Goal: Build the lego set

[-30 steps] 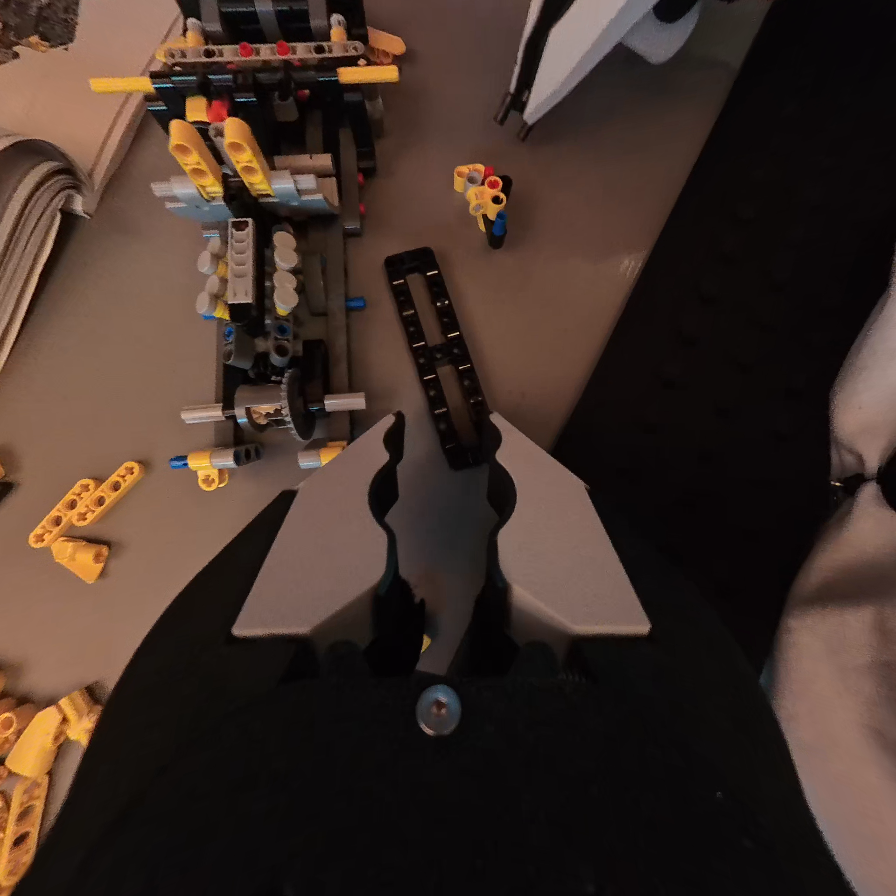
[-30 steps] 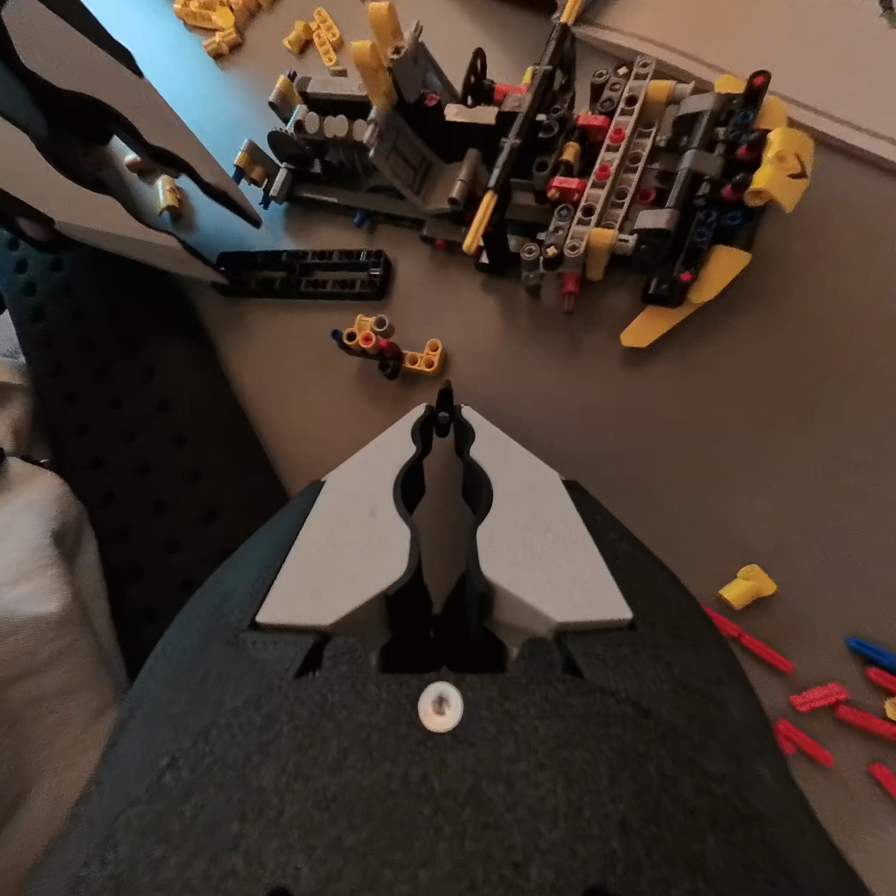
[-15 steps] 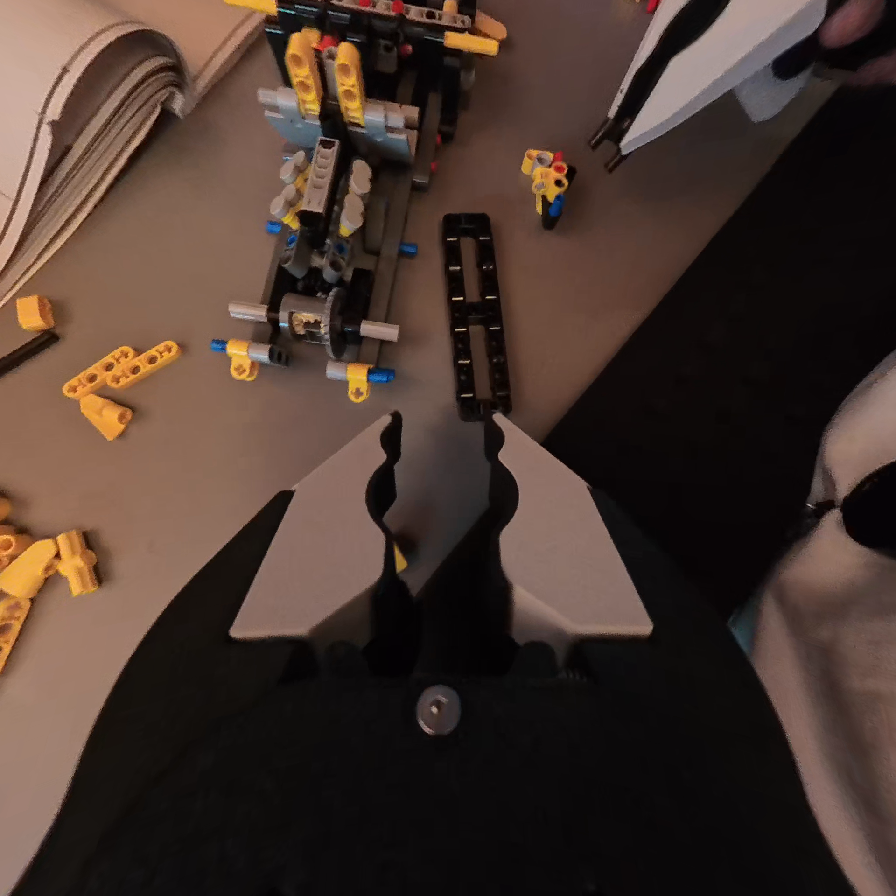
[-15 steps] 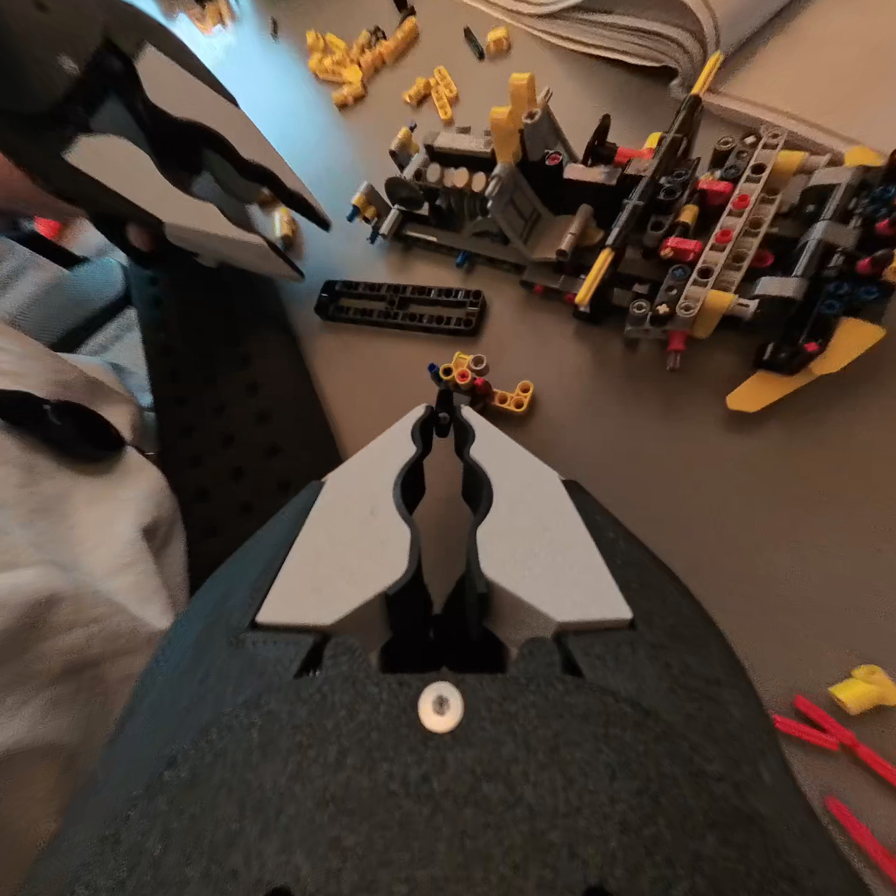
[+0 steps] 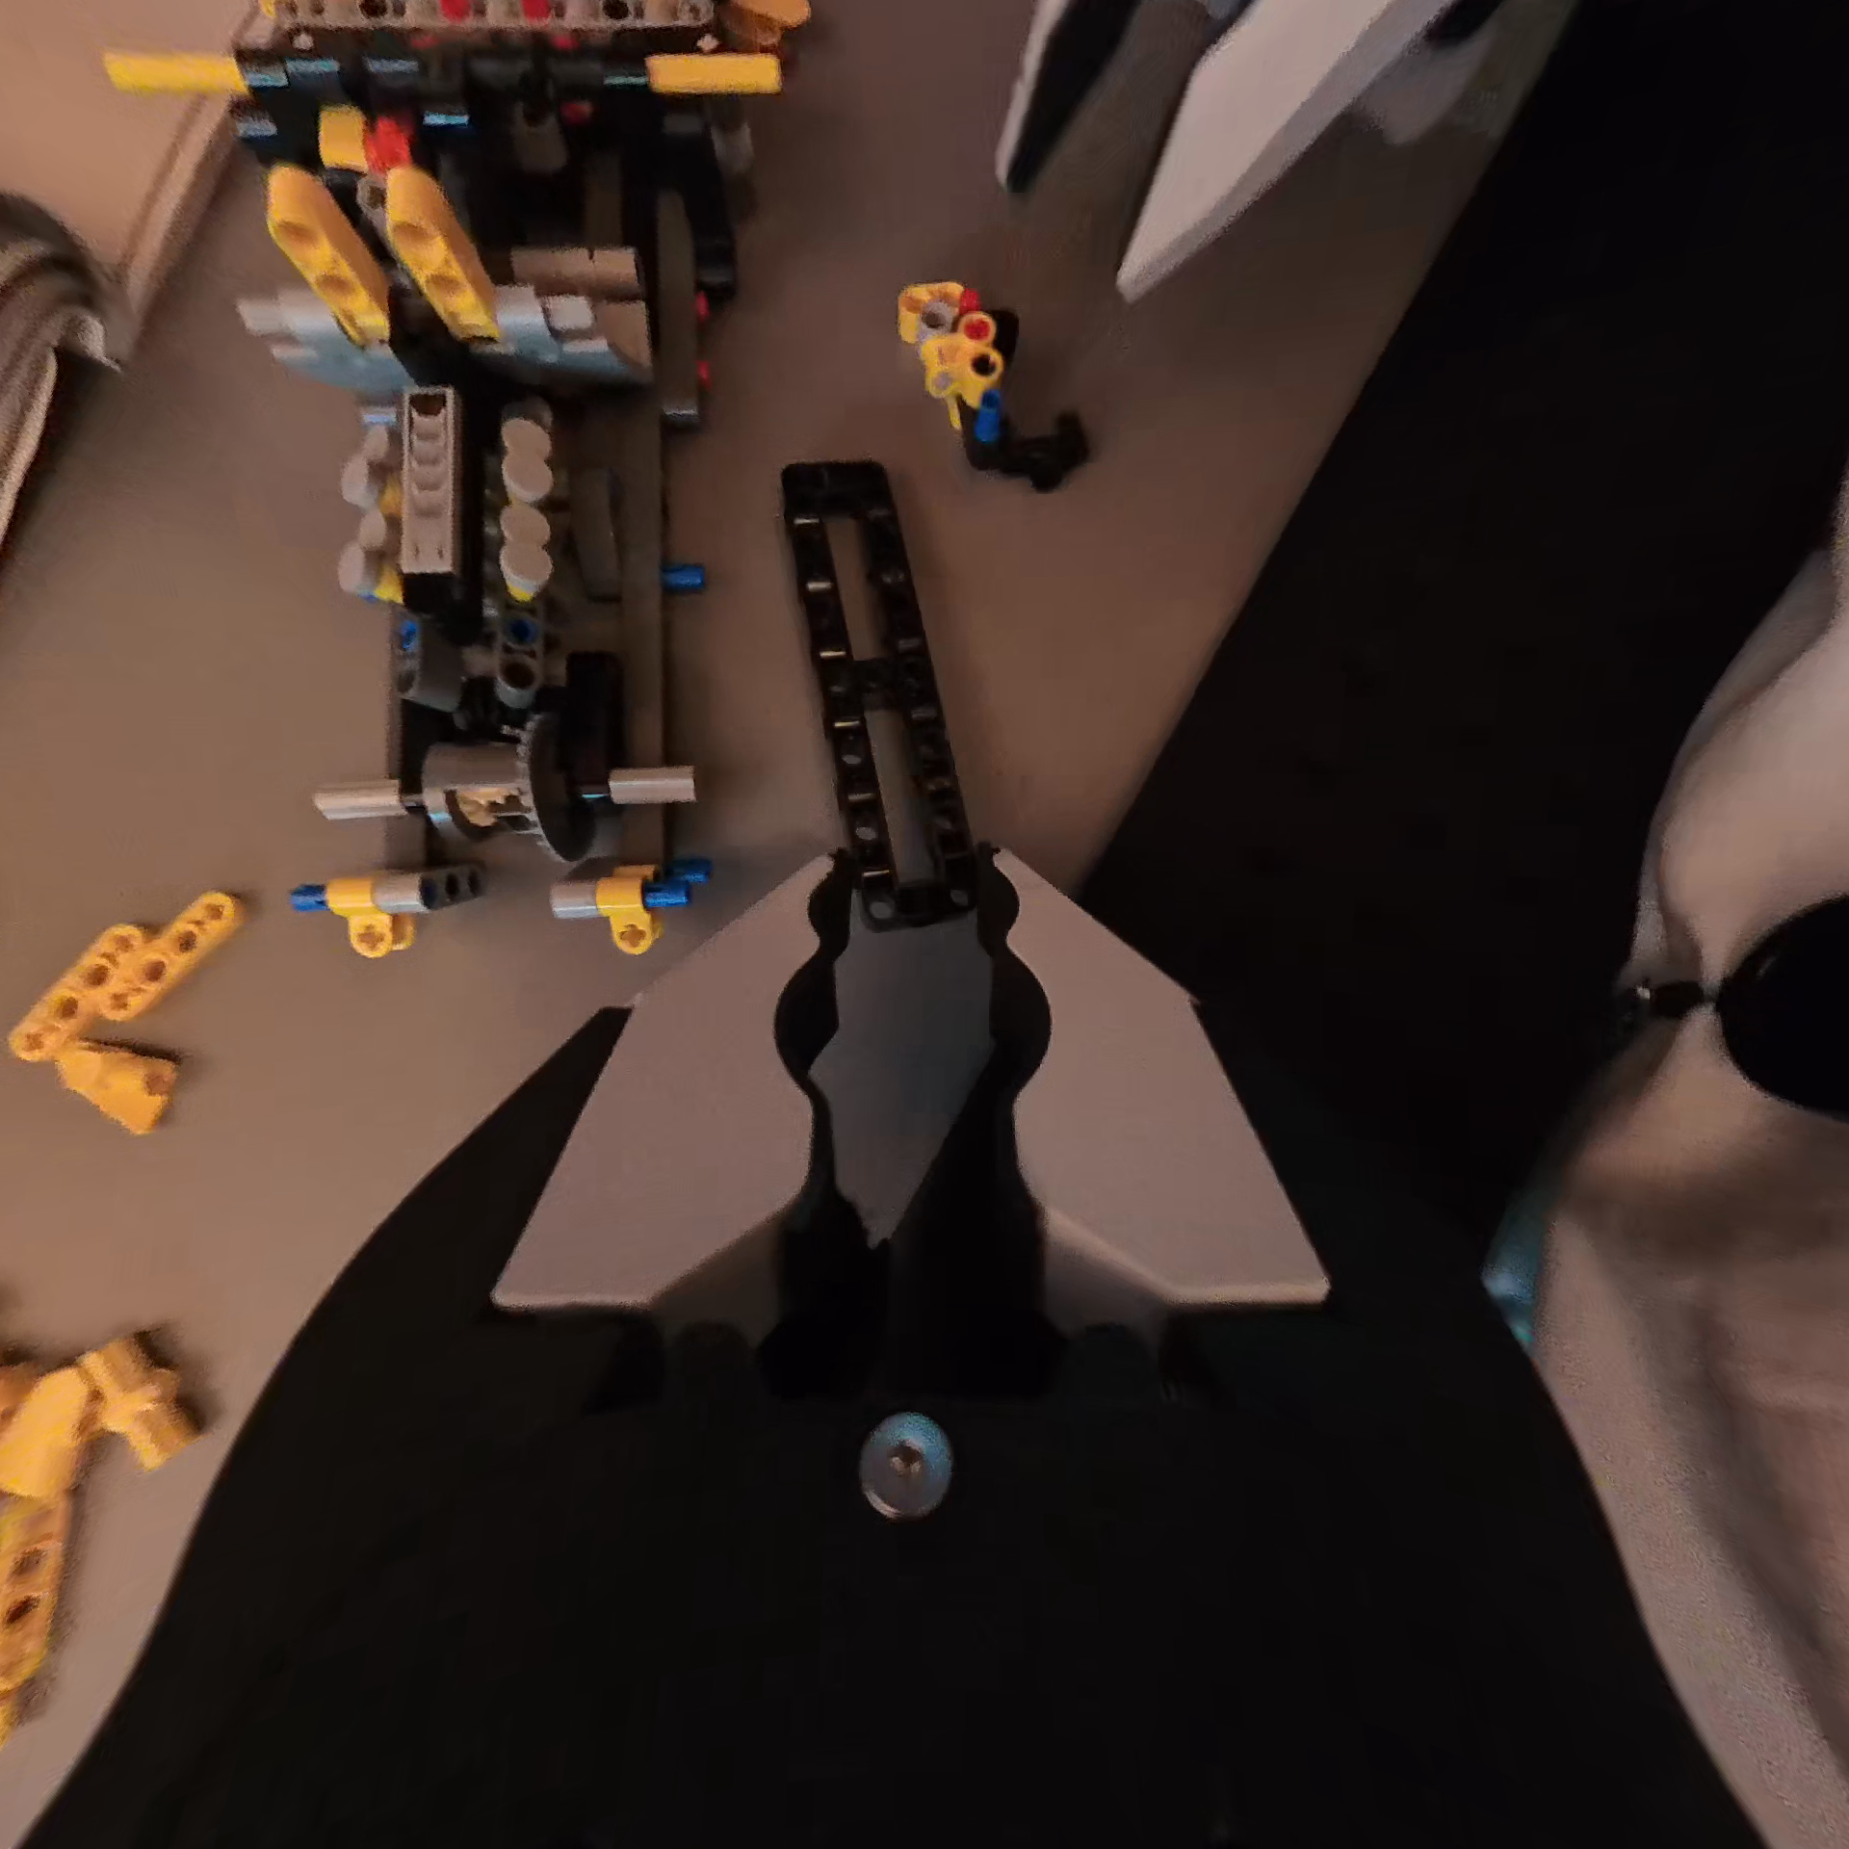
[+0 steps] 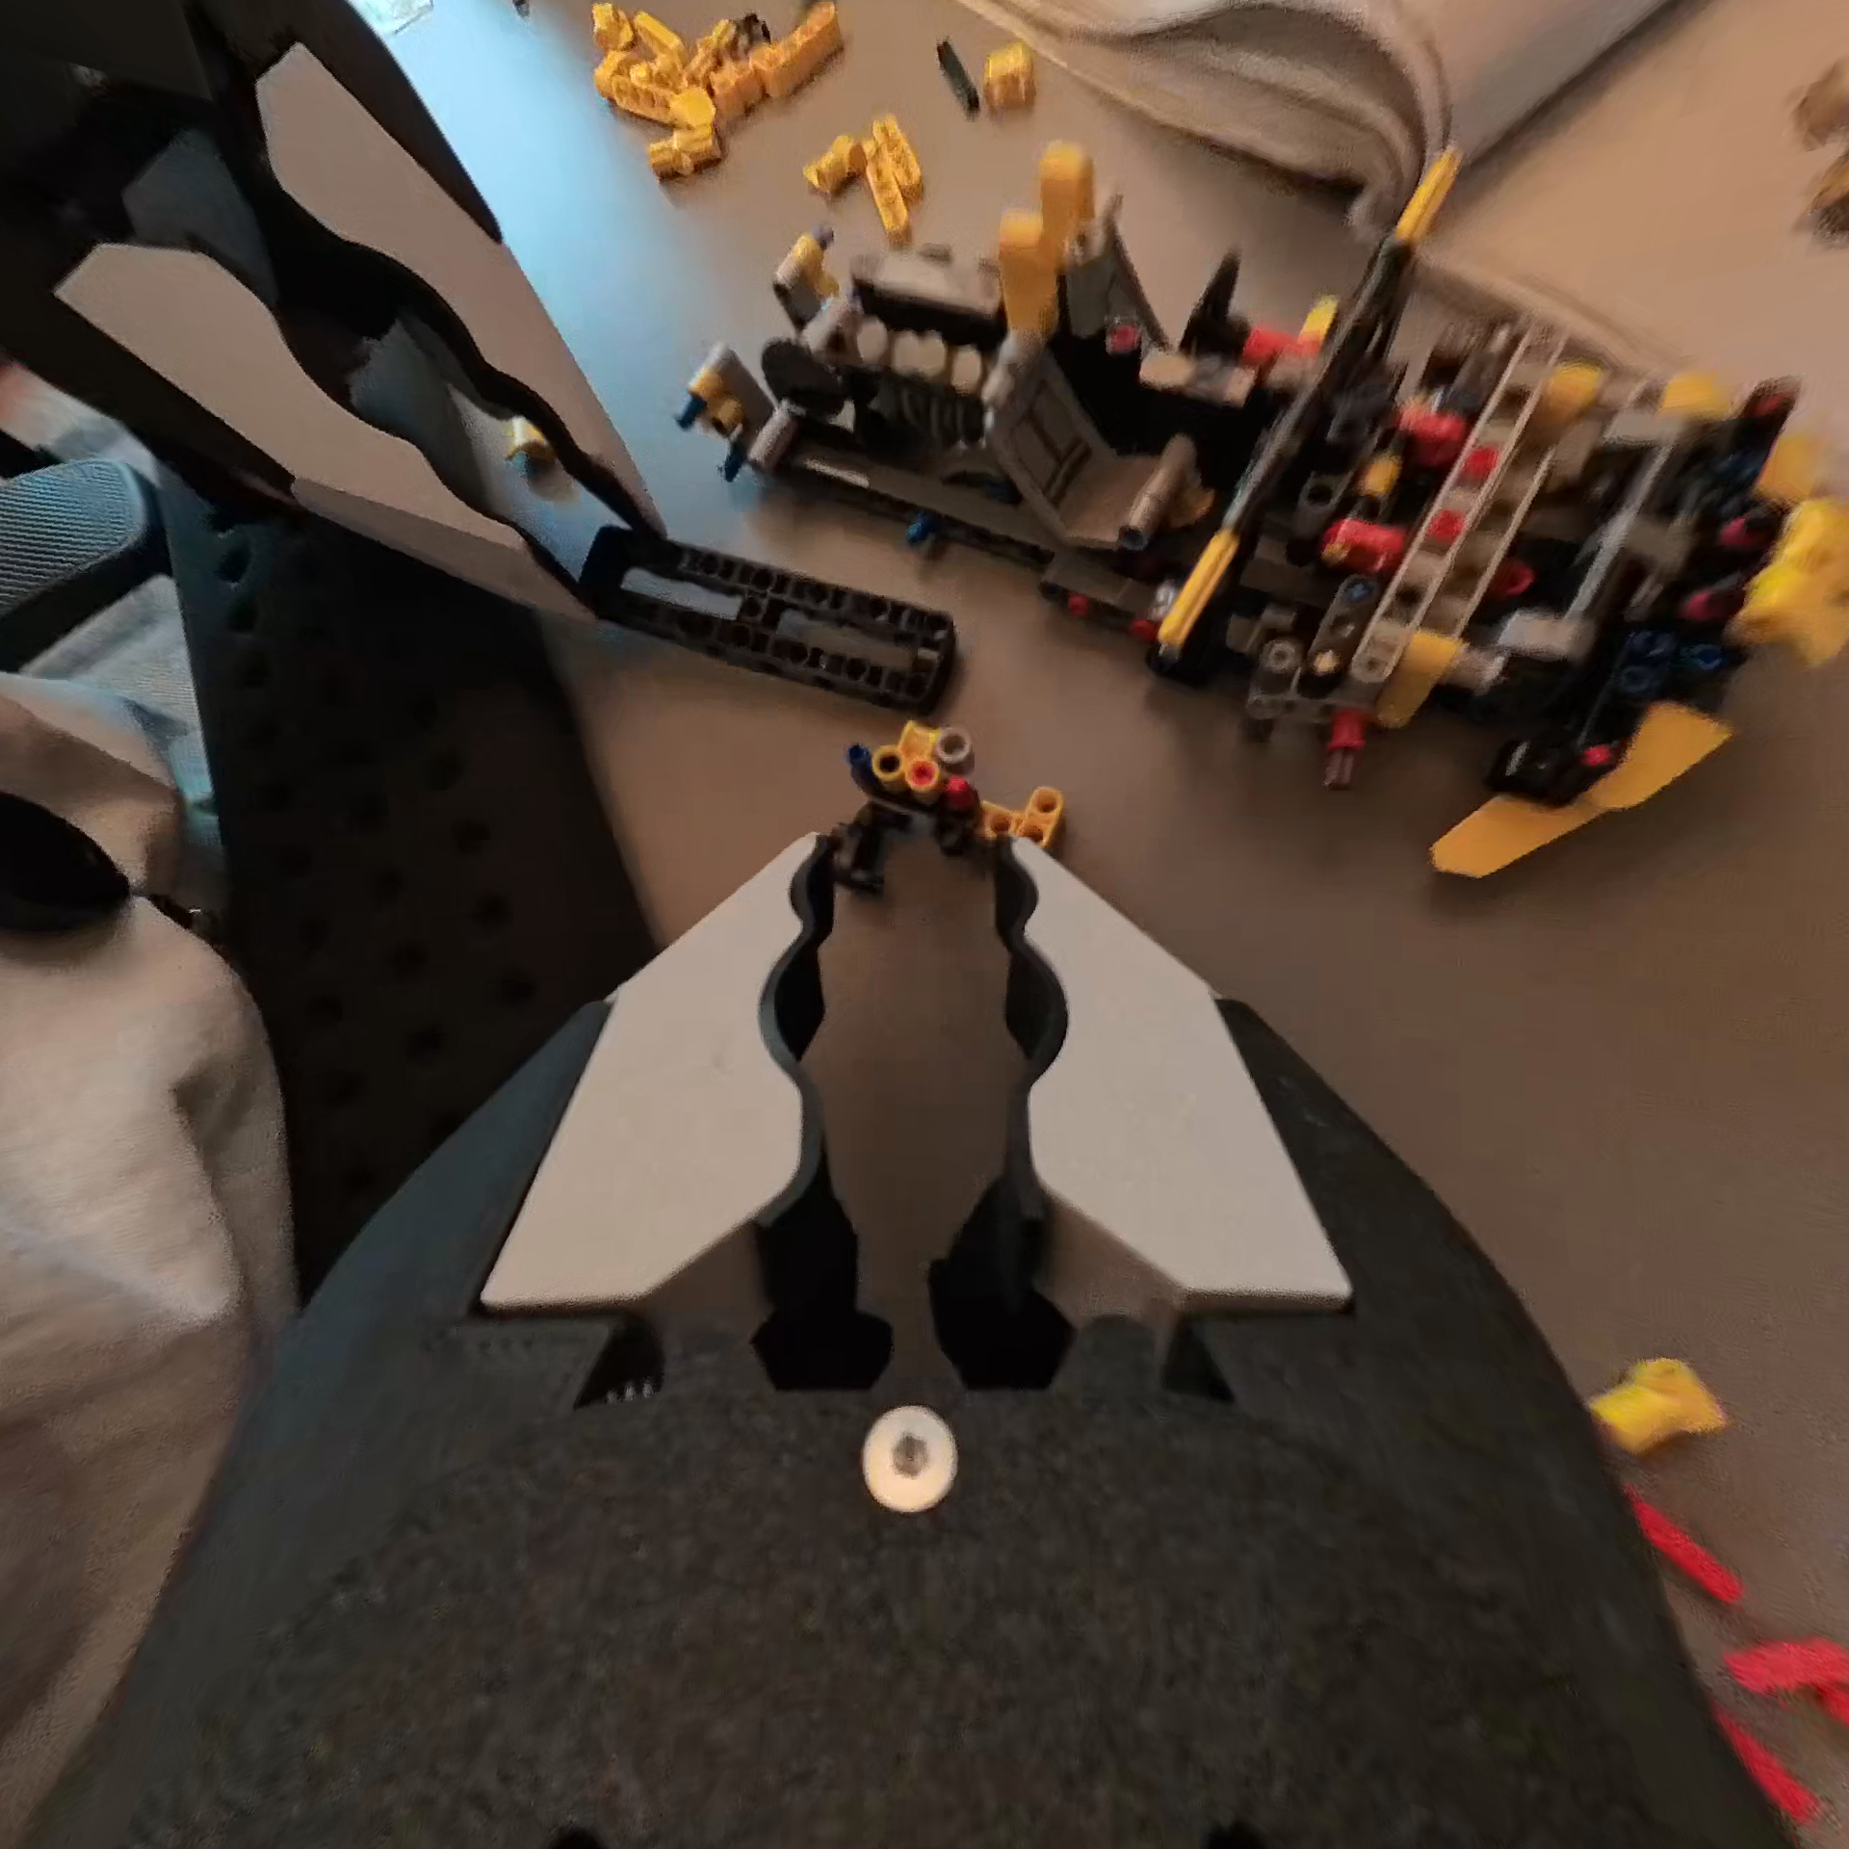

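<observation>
Left wrist view has the left claw (image 5: 905, 880) right at the near end of the long black open lego frame with pin holes (image 5: 868, 670). Its two fingers are spread just wide enough to straddle that end, one tip on each side, but I can't tell if they're actually squeezing it yet. The frame lies flat on the grey-brown table (image 5: 1051, 620) close to the near edge, and its long axis runs straight away from the claw, more or less in line with the fingers and parallel to the big grey, black and yellow half-built lego vehicle chassis (image 5: 520, 560) sitting just beside it, toward the table's middle. So the left claw is clearly the nearer one, and I'd guess the next move is a pinch on that end and a lift. Over in the right wrist view, the right claw (image 6: 912, 850) is spread apart and empty. A small black connector piece (image 6: 865, 850) sits by its left fingertip, and a little clump of yellow, red and grey lego bits (image 6: 941, 775) lies just beyond, near that same edge. From there the frame lies crosswise, farther off.
</observation>
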Available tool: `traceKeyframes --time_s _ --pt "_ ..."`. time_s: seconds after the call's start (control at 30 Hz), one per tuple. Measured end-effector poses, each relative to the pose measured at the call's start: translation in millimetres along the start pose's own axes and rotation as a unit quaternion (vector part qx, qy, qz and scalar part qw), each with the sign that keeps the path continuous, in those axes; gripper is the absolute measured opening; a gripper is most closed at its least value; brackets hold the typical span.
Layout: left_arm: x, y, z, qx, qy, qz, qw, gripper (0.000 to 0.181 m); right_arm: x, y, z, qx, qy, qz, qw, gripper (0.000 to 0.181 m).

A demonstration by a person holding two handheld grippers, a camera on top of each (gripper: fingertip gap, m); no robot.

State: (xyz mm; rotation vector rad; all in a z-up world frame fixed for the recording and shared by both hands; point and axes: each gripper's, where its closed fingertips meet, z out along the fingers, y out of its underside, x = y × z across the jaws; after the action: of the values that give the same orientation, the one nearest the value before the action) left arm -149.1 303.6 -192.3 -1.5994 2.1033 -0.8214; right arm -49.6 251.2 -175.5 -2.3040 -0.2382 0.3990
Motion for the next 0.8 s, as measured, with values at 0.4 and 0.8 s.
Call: traceKeyframes --time_s 0.4,0.8 --pt "-2.2 -48.3 -55.9 0.036 0.093 0.184 0.978 0.021 -53.6 -49.7 61.5 -0.019 -0.067 -0.290 0.954 0.051" --pt "-57.6 -107.3 -71.2 0.389 0.086 -0.185 0.899 0.031 -17.7 -125.9 61.4 0.136 0.075 -0.082 0.984 0.024"
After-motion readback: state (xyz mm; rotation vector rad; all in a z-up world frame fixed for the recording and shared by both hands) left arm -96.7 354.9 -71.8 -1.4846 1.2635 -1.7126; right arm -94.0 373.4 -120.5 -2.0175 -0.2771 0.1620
